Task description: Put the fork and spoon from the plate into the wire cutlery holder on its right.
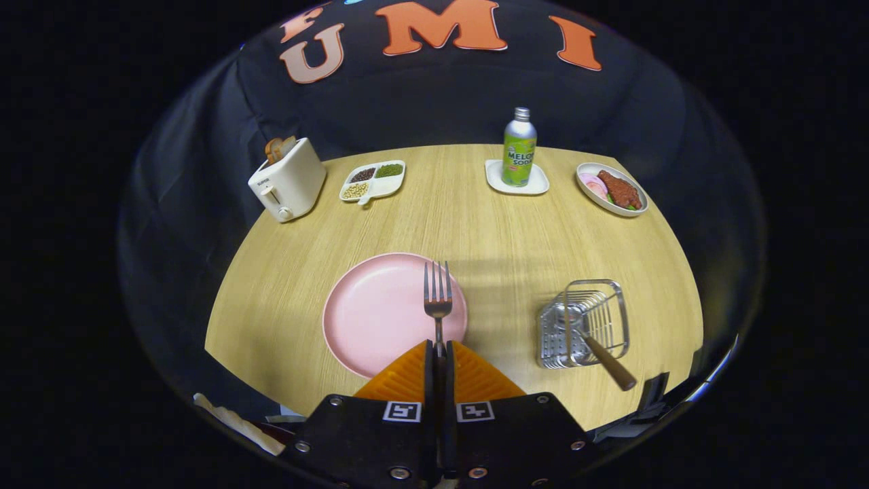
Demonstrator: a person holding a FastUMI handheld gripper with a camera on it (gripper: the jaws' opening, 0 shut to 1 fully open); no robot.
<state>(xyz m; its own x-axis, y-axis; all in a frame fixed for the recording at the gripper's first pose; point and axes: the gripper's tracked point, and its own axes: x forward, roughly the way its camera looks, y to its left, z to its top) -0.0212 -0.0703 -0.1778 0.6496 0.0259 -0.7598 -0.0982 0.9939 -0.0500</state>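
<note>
The tongs (439,353) are closed on the handle of a silver metal fork (438,299), its tines pointing ahead over the round pink plate (380,312). To the right on the pale wooden tabletop (489,231), the wire cutlery holder (585,322) contains a wooden-handled spoon (601,353), tilted.

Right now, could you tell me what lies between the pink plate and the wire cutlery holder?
Bare wooden table in the gripper view; the round pink plate and wire cutlery holder stand apart. The claw is shut on the metal fork.

Claw (439,353) closed on fork (438,293) handle, tines over plate (377,312) on table (475,231). Wire cutlery holder (585,322) right of plate, spoon (597,350) in it. Far edge, left to right: toaster (288,180), divided dish (373,180), bottle (519,146) on coaster (536,183), food plate (611,189).
</note>
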